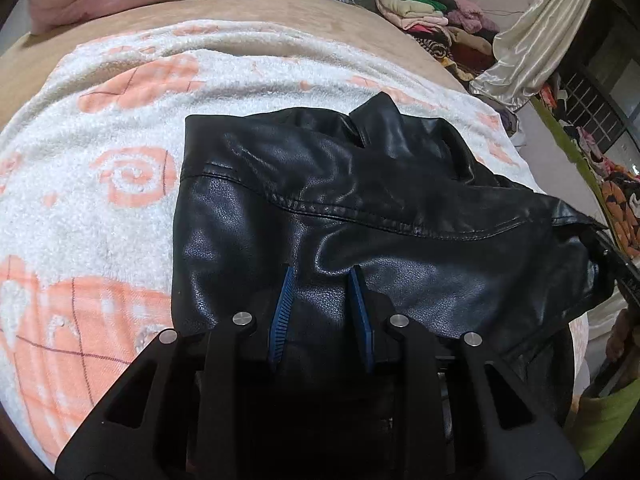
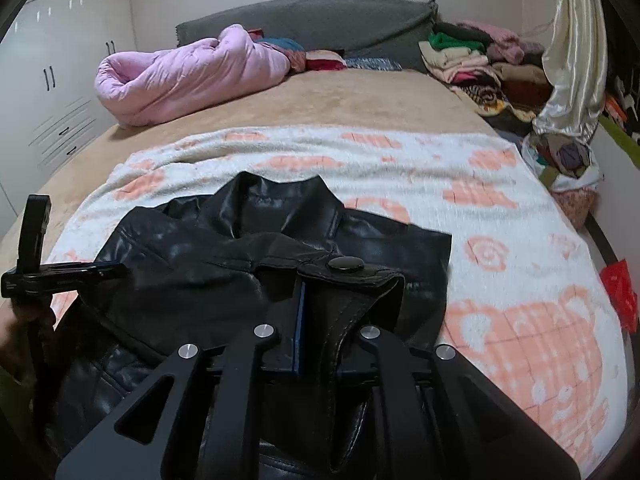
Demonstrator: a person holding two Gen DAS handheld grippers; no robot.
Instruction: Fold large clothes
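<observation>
A black leather jacket (image 1: 360, 184) lies crumpled on a white blanket with orange patterns (image 1: 100, 184), its collar toward the far side. My left gripper (image 1: 320, 276) is shut on a fold of the jacket's near part, with leather bulging between the blue pads (image 1: 282, 304). In the right wrist view the jacket (image 2: 200, 248) sits at the lower left. My right gripper (image 2: 324, 292) is shut on a jacket tab with a snap button (image 2: 344, 264); the leather hides its right finger. The left gripper's body (image 2: 28, 272) shows at the left edge, held by a hand.
The blanket (image 2: 480, 200) covers the near half of a tan bed. A rolled pink quilt (image 2: 180, 76) lies at the far left by a grey headboard (image 2: 320, 20). Stacked folded clothes (image 2: 480, 56) sit at the far right, beside a cream curtain (image 2: 572, 60). White wardrobes (image 2: 60, 60) stand on the left.
</observation>
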